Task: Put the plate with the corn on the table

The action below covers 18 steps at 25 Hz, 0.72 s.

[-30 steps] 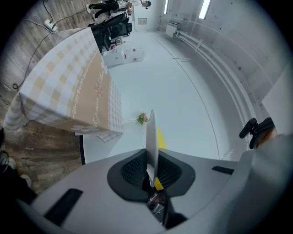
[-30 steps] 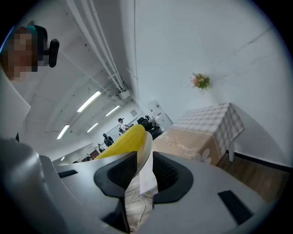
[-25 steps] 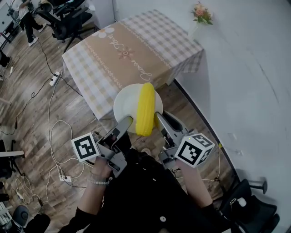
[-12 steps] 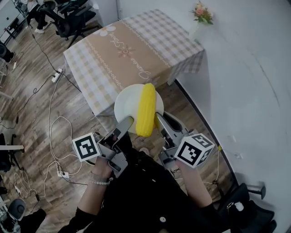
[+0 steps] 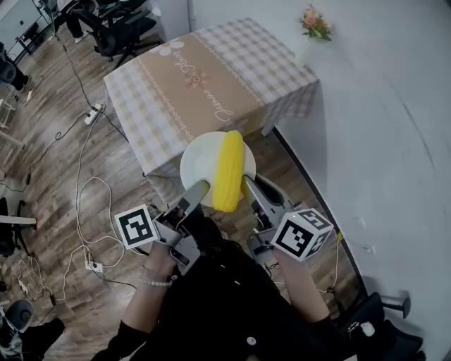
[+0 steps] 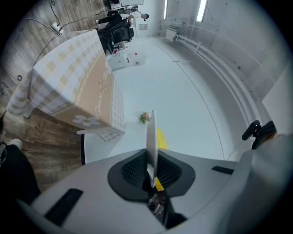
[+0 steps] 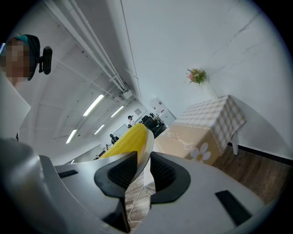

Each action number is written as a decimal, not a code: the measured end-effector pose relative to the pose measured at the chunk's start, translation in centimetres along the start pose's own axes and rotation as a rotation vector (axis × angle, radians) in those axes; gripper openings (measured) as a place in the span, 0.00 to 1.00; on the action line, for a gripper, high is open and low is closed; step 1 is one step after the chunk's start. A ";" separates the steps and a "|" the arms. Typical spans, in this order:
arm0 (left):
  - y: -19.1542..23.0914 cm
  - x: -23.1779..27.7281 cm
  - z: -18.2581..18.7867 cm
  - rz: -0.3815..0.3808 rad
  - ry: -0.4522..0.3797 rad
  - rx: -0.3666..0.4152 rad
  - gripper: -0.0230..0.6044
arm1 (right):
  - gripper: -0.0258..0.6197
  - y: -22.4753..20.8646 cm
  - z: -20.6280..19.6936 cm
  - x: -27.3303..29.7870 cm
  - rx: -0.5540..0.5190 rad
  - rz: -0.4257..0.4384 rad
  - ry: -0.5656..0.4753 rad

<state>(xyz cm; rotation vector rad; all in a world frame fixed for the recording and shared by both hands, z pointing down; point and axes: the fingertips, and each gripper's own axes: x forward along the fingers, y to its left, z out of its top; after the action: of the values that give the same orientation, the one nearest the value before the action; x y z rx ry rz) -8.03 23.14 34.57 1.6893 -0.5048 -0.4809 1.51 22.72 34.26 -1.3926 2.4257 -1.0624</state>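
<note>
Plate (image 5: pixel 200 159) with the corn (image 5: pixel 227 171) is up in the air, carried between two hand-held grippers, on the near side of the table (image 5: pixel 211 77) and not resting on it; from above it shows over the hanging edge of the checked cloth and the wooden floor (image 5: pixel 106 176). The white plate is held level; the yellow cob lies lengthwise across its right half, its near end reaching past the rim toward the person. The left gripper (image 5: pixel 196 189) has its jaws clamped on the plate's near-left rim; seen along those jaws, the thin edge of the plate stands pinched between the two dark pads. The right gripper (image 5: pixel 247 185) grips the near-right rim the same way, its jaws closed on the plate with the corn just above them. A marker cube (image 5: pixel 134 227) sits on the left gripper and another (image 5: pixel 301 233) on the right. The table has a beige runner down its middle; a small bunch of flowers (image 5: pixel 314 21) stands at the wall beyond its far corner; cables (image 5: pixel 81 204) trail over the floor to the left.
</note>
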 end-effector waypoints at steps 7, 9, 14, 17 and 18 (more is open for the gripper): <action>0.1 1.1 -0.4 -0.004 0.014 0.008 0.09 | 0.22 -1.0 0.4 -0.4 0.003 -0.011 -0.015; 0.1 1.6 -0.4 -0.007 0.022 0.006 0.09 | 0.22 -1.4 0.7 -0.6 0.003 -0.018 -0.024; 0.5 3.2 0.2 -0.014 0.044 0.011 0.09 | 0.22 -2.5 1.5 0.0 0.001 -0.037 -0.029; 0.8 4.5 0.7 -0.009 0.062 0.019 0.09 | 0.22 -3.4 2.3 0.4 0.002 -0.052 -0.032; 0.8 4.9 0.9 -0.008 0.066 0.020 0.09 | 0.22 -3.7 2.6 0.6 0.004 -0.055 -0.035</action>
<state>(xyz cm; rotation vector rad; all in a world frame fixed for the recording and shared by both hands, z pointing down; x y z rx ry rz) -4.60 19.45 35.04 1.7209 -0.4563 -0.4255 4.94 19.78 34.84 -1.4725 2.3720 -1.0458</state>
